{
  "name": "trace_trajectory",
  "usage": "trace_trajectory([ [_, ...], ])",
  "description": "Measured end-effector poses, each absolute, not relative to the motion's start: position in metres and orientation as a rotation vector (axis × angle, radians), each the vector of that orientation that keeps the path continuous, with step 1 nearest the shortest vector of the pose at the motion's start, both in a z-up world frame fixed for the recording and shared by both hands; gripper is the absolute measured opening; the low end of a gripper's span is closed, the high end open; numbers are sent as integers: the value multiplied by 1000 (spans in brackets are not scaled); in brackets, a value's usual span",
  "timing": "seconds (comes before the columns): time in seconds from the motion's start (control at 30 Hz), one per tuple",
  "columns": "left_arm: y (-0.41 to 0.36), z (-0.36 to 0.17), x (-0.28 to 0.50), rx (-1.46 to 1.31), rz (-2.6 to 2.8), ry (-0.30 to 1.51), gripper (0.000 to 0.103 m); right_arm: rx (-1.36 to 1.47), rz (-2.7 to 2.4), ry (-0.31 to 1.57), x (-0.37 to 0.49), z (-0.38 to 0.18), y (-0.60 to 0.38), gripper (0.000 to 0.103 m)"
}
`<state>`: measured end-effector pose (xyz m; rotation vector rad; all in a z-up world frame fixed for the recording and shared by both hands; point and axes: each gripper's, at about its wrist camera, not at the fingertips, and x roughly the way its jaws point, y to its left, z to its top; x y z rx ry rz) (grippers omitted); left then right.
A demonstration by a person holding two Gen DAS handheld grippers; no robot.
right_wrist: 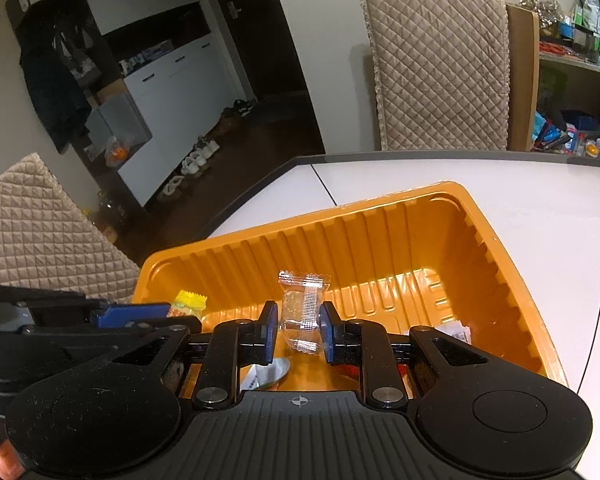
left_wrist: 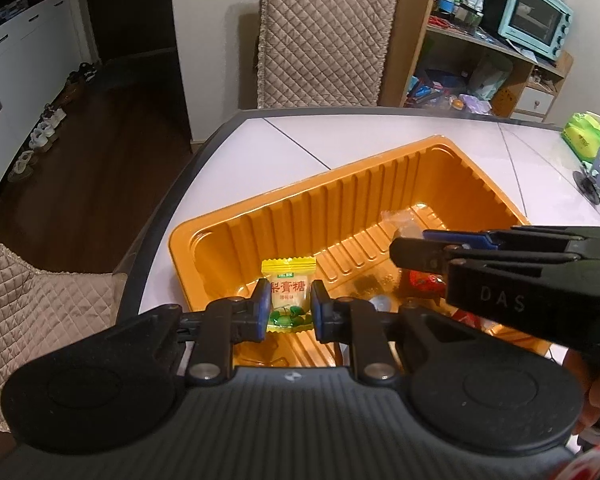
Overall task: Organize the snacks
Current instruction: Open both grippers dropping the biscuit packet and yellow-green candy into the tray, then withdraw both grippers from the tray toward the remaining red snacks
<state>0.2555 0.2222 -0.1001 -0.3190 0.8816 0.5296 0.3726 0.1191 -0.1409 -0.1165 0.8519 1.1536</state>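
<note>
An orange ribbed plastic tray (left_wrist: 340, 184) (right_wrist: 420, 216) sits on the white table. My left gripper (left_wrist: 289, 303) is shut on a yellow candy packet (left_wrist: 289, 280) printed with green fruit, held over the tray's near left part. My right gripper (right_wrist: 299, 326) is shut on a clear wrapped candy (right_wrist: 302, 304) above the tray's middle. In the left wrist view the right gripper (left_wrist: 404, 246) reaches in from the right, the clear candy (left_wrist: 396, 218) poking past its tips. In the right wrist view the left gripper (right_wrist: 168, 312) enters from the left with the yellow packet (right_wrist: 188, 305).
Several wrapped snacks (left_wrist: 424, 282) (right_wrist: 456, 330) lie on the tray's floor under the grippers. A green packet (left_wrist: 588, 140) and a small stand (left_wrist: 596, 180) sit at the table's right. Quilted chairs (left_wrist: 324, 32) (right_wrist: 32, 224) stand beyond and left of the table. A cluttered shelf (left_wrist: 480, 60) is behind.
</note>
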Motion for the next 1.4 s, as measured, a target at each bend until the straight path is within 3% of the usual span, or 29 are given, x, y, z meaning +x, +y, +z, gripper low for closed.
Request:
trace_trajectory([
  [0.13, 225, -99, 254, -330, 537, 876, 29, -82, 1135, 847, 374, -139, 118, 22],
  [0.3, 223, -93, 250, -323, 541, 865, 31, -42, 1121, 842, 377, -133, 112, 45],
  [0.93, 186, -63, 216, -337, 480, 846, 32, 34, 1081, 873, 353, -106, 38, 51],
  [1.4, 144, -40, 180, -345, 441, 836, 34, 76, 1055, 845, 318, -77, -15, 64],
])
